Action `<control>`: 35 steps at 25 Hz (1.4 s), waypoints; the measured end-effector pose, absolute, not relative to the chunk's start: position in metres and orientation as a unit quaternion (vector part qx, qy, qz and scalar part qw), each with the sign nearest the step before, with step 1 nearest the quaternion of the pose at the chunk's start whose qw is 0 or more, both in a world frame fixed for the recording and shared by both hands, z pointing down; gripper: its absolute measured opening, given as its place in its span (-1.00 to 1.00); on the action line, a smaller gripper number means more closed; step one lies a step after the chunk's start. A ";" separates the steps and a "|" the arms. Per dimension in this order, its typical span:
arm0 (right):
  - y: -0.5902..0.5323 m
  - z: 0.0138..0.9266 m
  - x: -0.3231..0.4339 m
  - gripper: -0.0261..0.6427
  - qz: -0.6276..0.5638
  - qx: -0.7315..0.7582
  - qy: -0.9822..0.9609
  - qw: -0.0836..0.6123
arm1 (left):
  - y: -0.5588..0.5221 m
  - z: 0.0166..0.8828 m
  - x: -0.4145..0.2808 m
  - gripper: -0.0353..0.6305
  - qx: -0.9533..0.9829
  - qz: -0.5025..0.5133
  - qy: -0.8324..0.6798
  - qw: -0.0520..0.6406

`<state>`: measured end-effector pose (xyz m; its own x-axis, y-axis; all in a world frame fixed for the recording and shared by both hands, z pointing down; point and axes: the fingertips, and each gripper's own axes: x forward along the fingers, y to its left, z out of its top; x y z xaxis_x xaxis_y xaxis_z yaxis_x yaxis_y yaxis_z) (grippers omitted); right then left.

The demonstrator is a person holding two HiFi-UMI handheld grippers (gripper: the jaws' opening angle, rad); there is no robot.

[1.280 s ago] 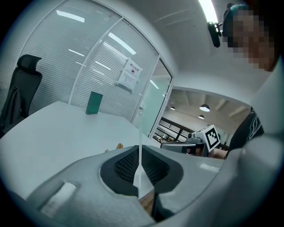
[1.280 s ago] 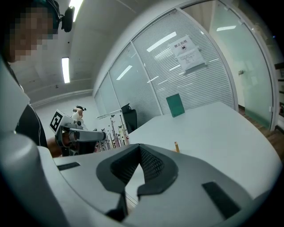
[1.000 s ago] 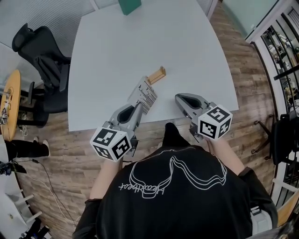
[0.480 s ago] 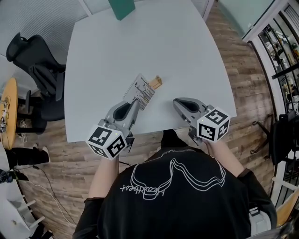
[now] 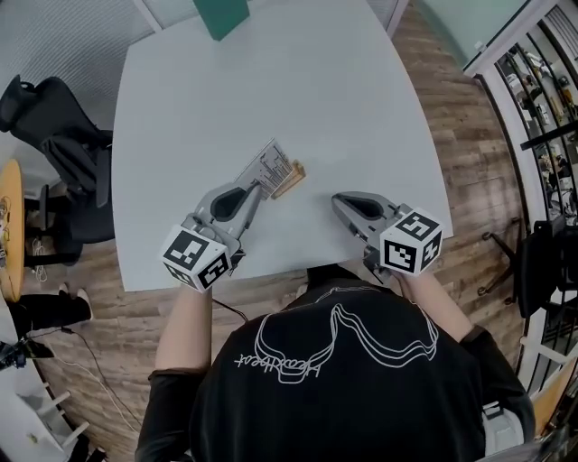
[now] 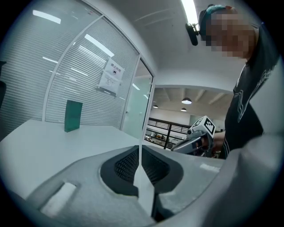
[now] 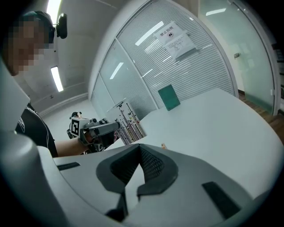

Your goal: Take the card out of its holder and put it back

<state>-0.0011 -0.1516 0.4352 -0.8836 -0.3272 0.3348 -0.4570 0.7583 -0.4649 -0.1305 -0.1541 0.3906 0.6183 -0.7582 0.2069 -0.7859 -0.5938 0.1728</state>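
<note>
A white card printed with thin lines (image 5: 270,165) is pinched at its near edge by my left gripper (image 5: 256,189), which is shut on it. In the left gripper view the card (image 6: 141,165) shows edge-on between the pads. The card's far right corner overlaps the small wooden holder (image 5: 291,180) on the table; whether it sits in the slot I cannot tell. My right gripper (image 5: 340,202) rests low near the table's front edge, to the right of the holder, shut with nothing in it. The right gripper view shows the left gripper (image 7: 104,129) holding the card (image 7: 128,119) up.
The pale table (image 5: 307,81) carries a green box (image 5: 220,14) standing at its far edge. A black office chair (image 5: 56,144) stands off the table's left side. Shelving (image 5: 542,117) lines the right wall. The person's torso is close to the table's front edge.
My left gripper has carried the card toward the holder; the two were apart and now overlap. The right gripper has stayed near the front edge.
</note>
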 end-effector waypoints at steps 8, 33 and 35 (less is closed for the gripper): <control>-0.176 0.438 0.005 -0.89 0.286 0.219 -0.925 0.123 | -0.181 0.417 -0.129 -0.82 0.907 0.094 -0.394 0.114; -0.194 0.456 0.004 -0.89 0.302 0.226 -0.915 0.145 | -0.200 0.457 -0.131 -0.82 0.914 0.094 -0.368 0.142; -0.193 0.456 0.004 -0.89 0.303 0.226 -0.914 0.147 | -0.200 0.457 -0.133 -0.82 0.914 0.091 -0.368 0.143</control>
